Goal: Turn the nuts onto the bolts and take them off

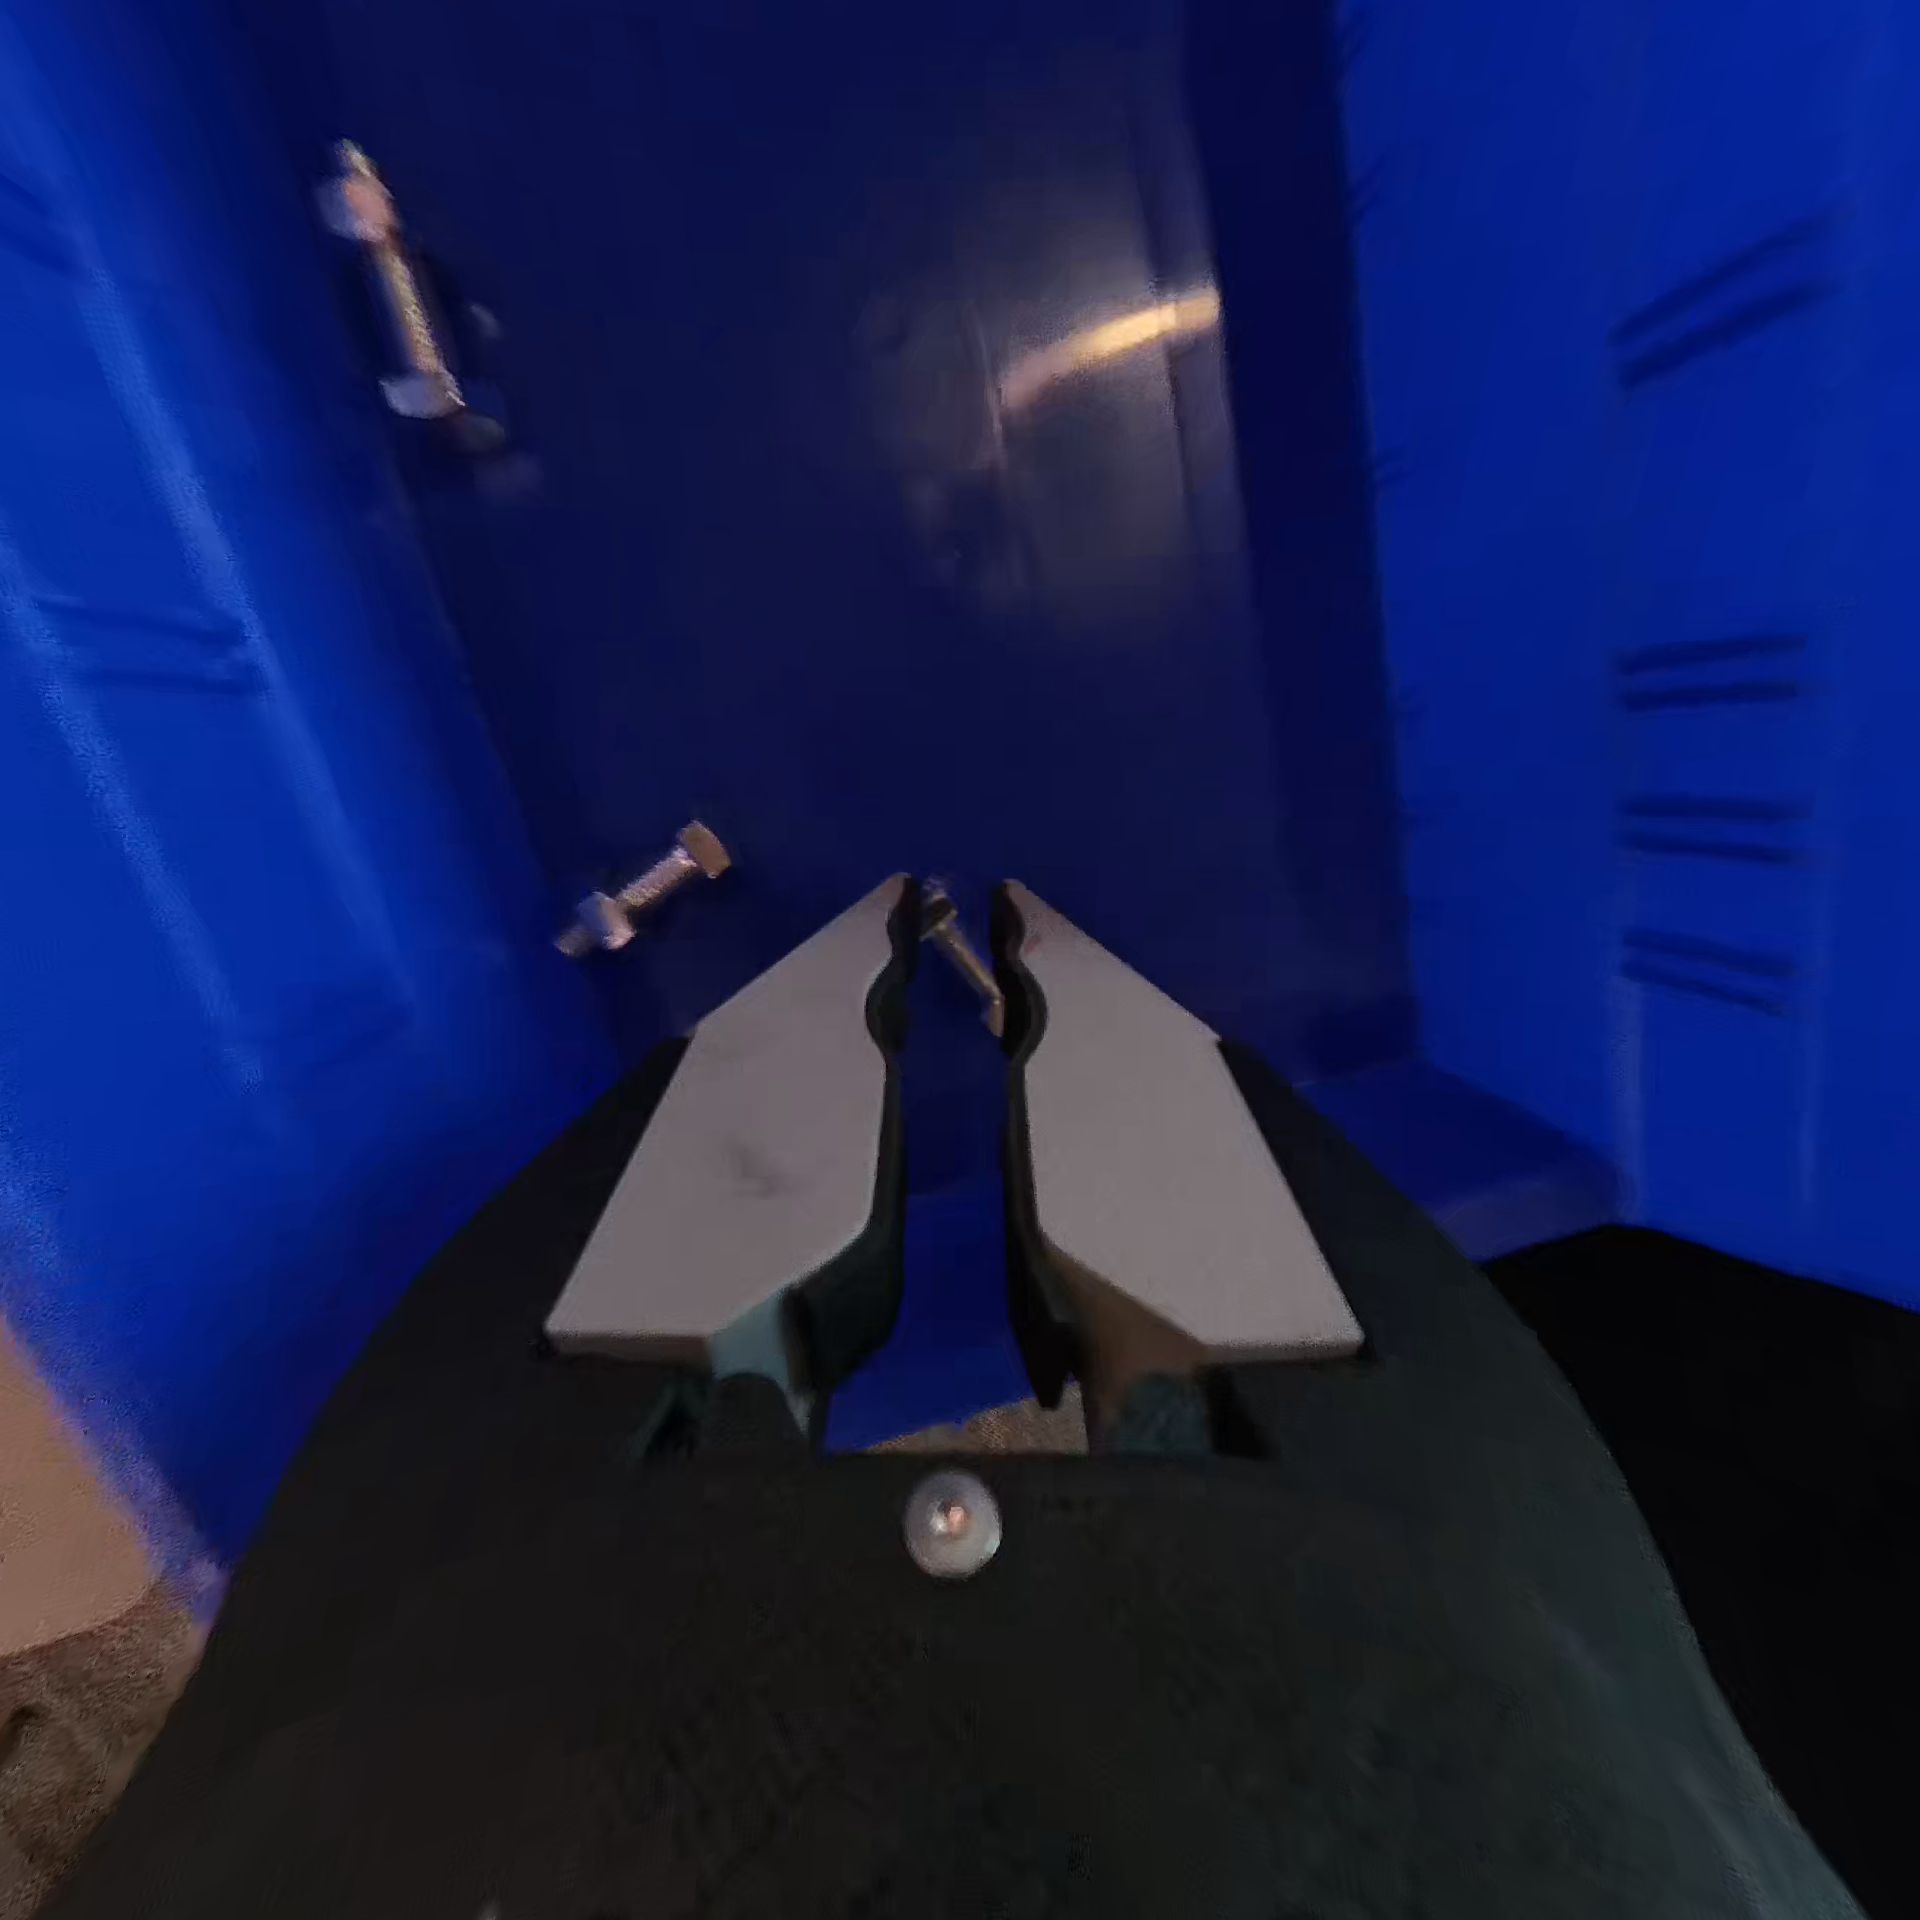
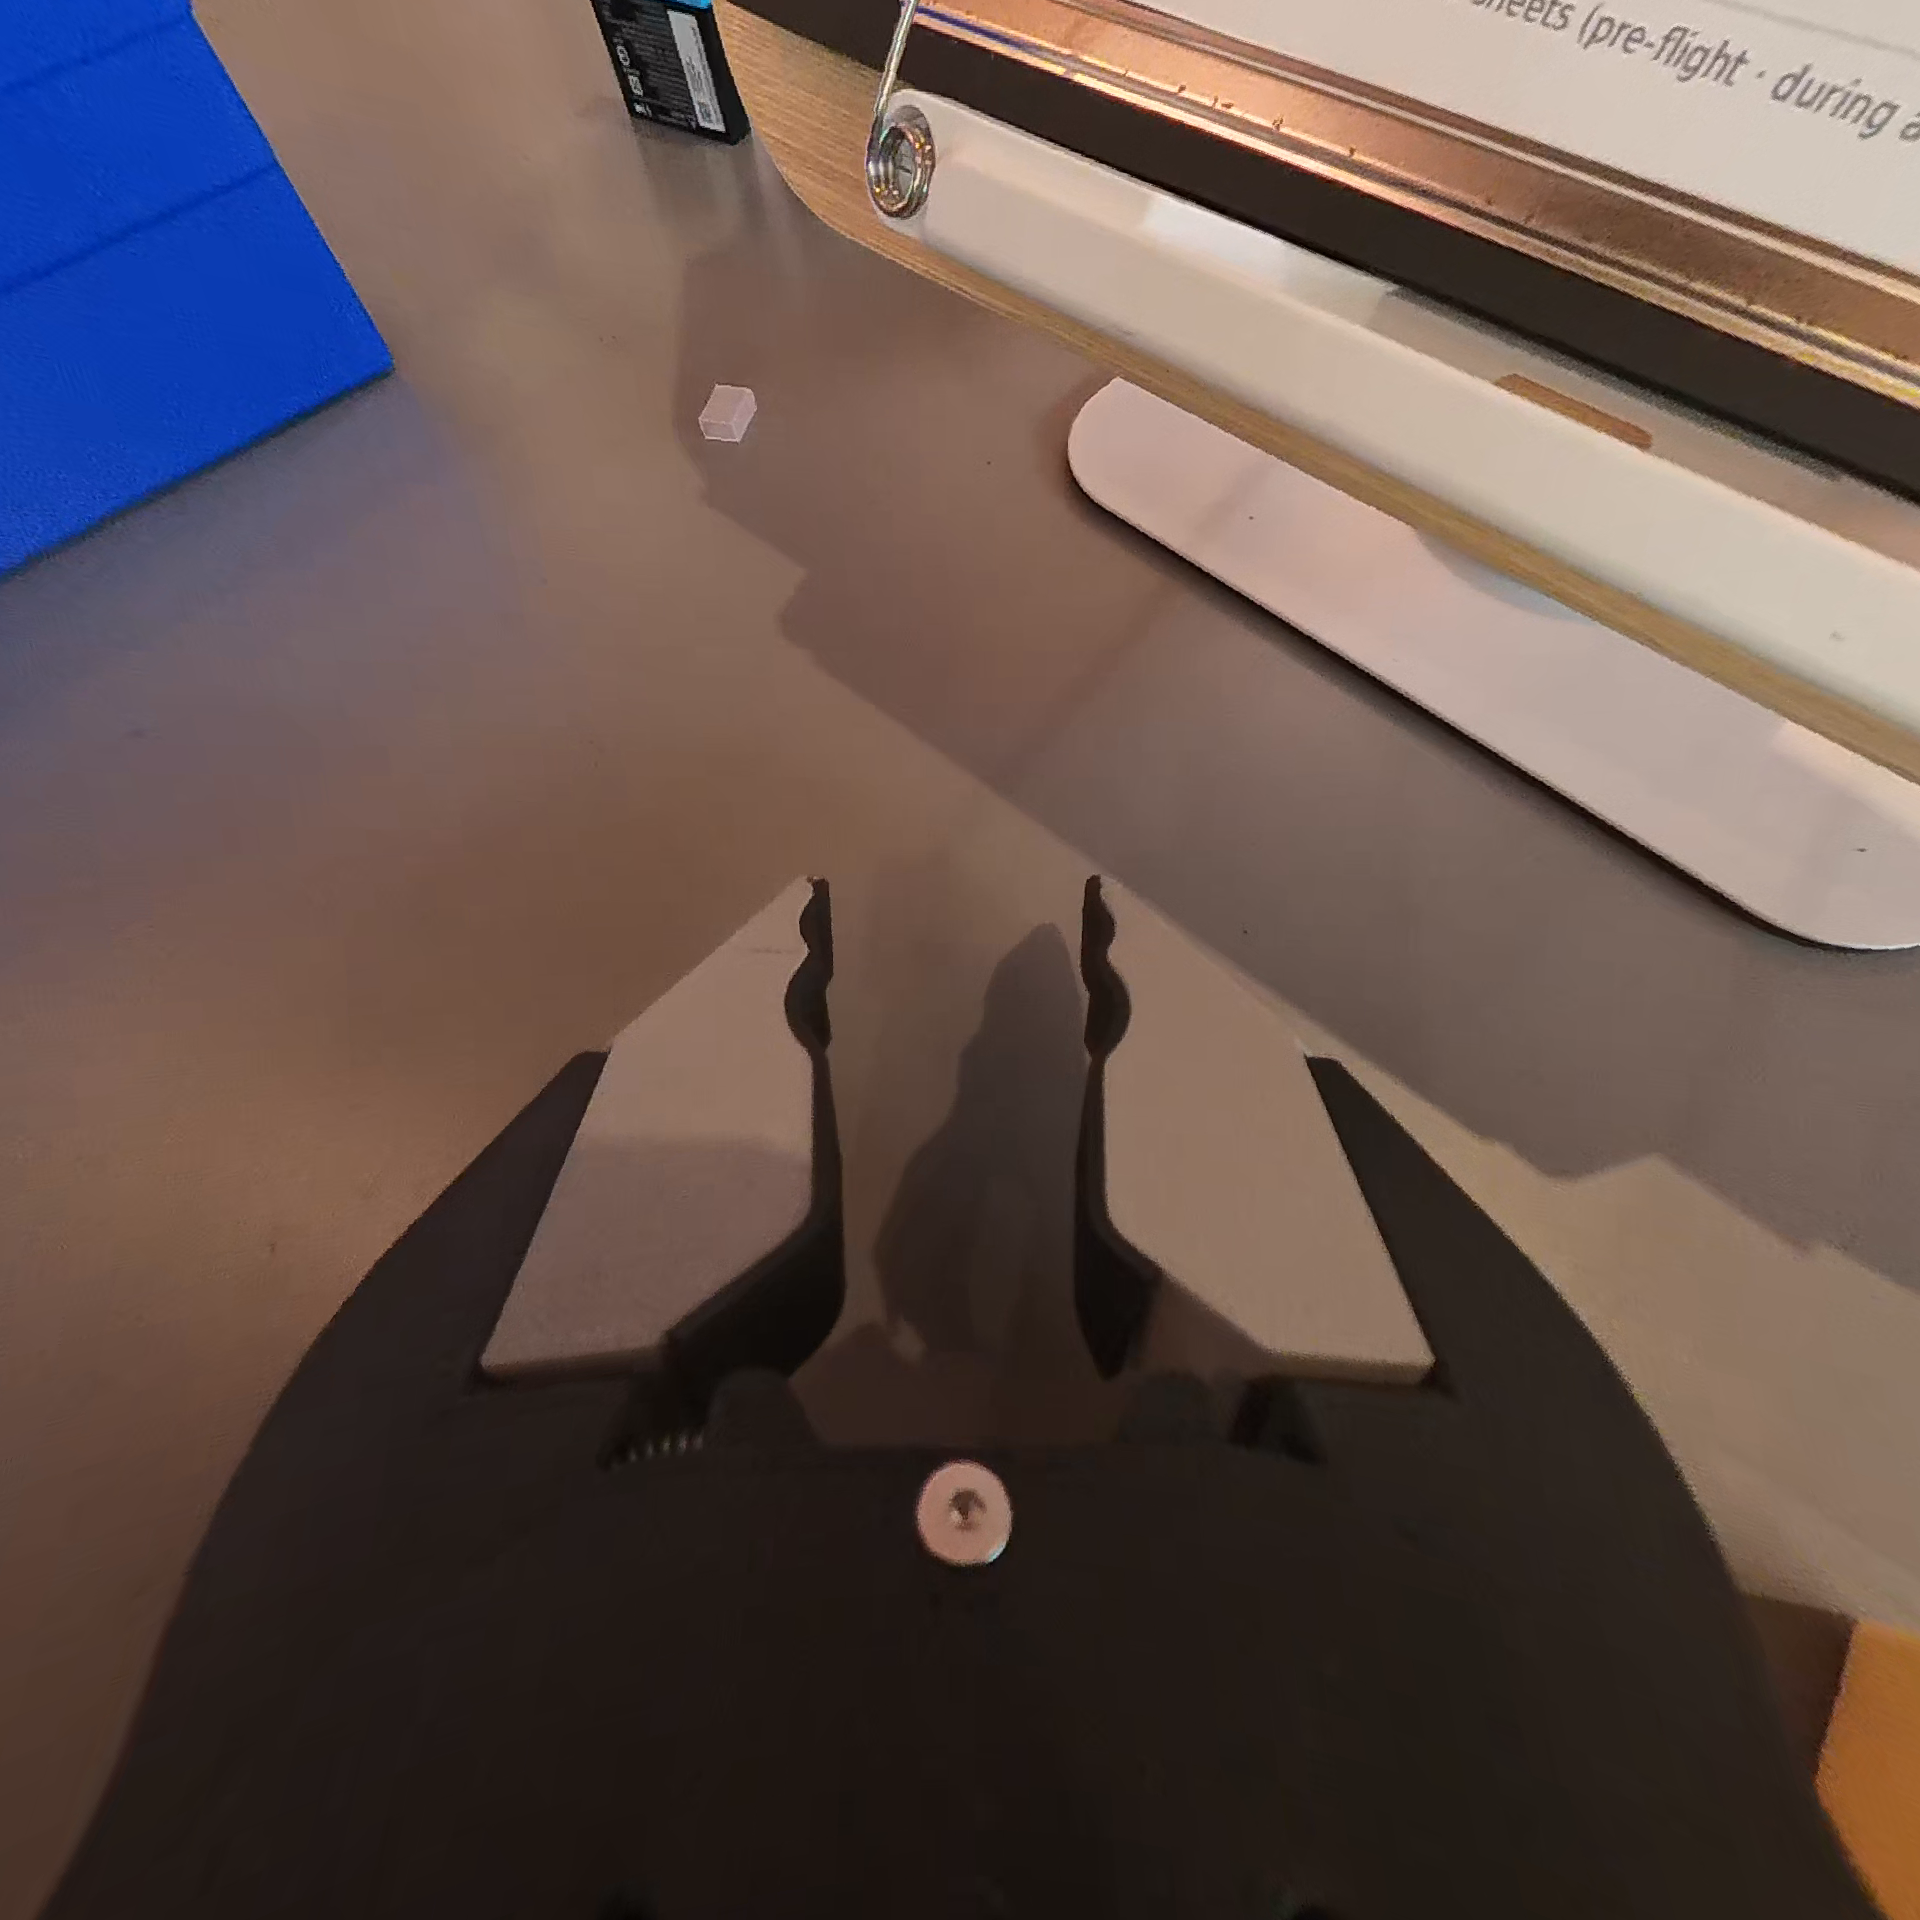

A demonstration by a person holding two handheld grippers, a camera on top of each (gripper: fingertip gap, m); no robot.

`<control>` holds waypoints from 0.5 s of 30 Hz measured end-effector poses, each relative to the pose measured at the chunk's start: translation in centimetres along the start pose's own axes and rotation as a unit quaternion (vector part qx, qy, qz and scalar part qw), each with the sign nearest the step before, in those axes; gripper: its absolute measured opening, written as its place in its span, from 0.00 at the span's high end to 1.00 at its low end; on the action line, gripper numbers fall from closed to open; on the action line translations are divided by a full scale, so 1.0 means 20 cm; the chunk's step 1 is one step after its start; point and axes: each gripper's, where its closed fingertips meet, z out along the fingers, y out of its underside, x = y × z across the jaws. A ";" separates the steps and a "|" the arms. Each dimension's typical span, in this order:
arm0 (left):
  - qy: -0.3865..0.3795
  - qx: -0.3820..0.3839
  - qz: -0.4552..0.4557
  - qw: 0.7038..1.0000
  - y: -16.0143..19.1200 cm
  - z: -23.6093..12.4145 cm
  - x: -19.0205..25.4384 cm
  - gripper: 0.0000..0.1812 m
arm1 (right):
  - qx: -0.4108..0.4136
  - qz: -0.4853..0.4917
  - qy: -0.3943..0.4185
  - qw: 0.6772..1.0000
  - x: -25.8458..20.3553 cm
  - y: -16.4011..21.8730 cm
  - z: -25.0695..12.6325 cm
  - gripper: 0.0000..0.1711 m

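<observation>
My left gripper (image 1: 954,902) is down inside a blue bin (image 1: 1662,520). Its jaws are nearly closed on a small silver bolt (image 1: 964,956) with a nut on it. The bolt lies slantwise between the fingertips, just above the bin floor. A second bolt with a nut (image 1: 646,891) lies on the floor just left of the fingers. A third, longer bolt (image 1: 403,301) lies further back on the left. My right gripper (image 2: 956,904) is open and empty above the grey table (image 2: 416,831). No bolt or nut shows in the right wrist view.
The bin's walls (image 1: 156,727) close in on both sides of my left gripper. In the right wrist view the bin's outer corner (image 2: 156,312) is at the far left. A white stand with a board (image 2: 1455,520) fills the right. A small clear cube (image 2: 727,414) and a dark box (image 2: 681,62) sit ahead. To reach the small clear cube (image 2: 727,414) in a straight line is about 15 centimetres for my right fingers, about 30 centimetres for my left.
</observation>
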 end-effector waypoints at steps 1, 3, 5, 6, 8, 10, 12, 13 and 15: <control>0.002 -0.008 -0.006 1.000 0.02 0.02 0.00 0.92 | 0.001 0.003 -0.001 1.000 0.00 0.00 0.00 0.74; -0.016 -0.022 -0.004 1.000 0.05 0.04 -0.03 0.91 | 0.005 0.007 -0.003 1.000 0.00 -0.01 -0.01 0.74; -0.004 -0.015 -0.008 1.000 0.06 0.05 -0.02 0.88 | 0.006 0.008 -0.003 1.000 0.00 -0.01 -0.01 0.74; 0.001 -0.016 -0.013 1.000 0.06 0.05 -0.01 0.87 | 0.005 0.008 -0.003 1.000 0.00 -0.01 0.00 0.73; -0.002 -0.016 -0.015 1.000 0.07 0.05 -0.02 0.87 | 0.002 0.006 -0.003 1.000 0.00 0.00 0.00 0.73; -0.002 -0.013 -0.019 1.000 0.08 0.05 -0.01 0.88 | 0.001 0.003 -0.002 1.000 0.00 0.00 0.00 0.74; -0.004 -0.022 -0.021 1.000 0.10 0.05 -0.01 0.87 | 0.001 0.001 -0.001 1.000 0.00 0.00 0.00 0.74; -0.005 -0.026 -0.023 0.999 0.11 0.04 -0.01 0.86 | 0.001 0.000 0.000 1.000 0.00 0.00 0.00 0.74; -0.005 -0.027 -0.020 0.999 0.11 0.04 -0.01 0.87 | 0.001 -0.002 0.000 1.000 0.00 0.00 0.00 0.74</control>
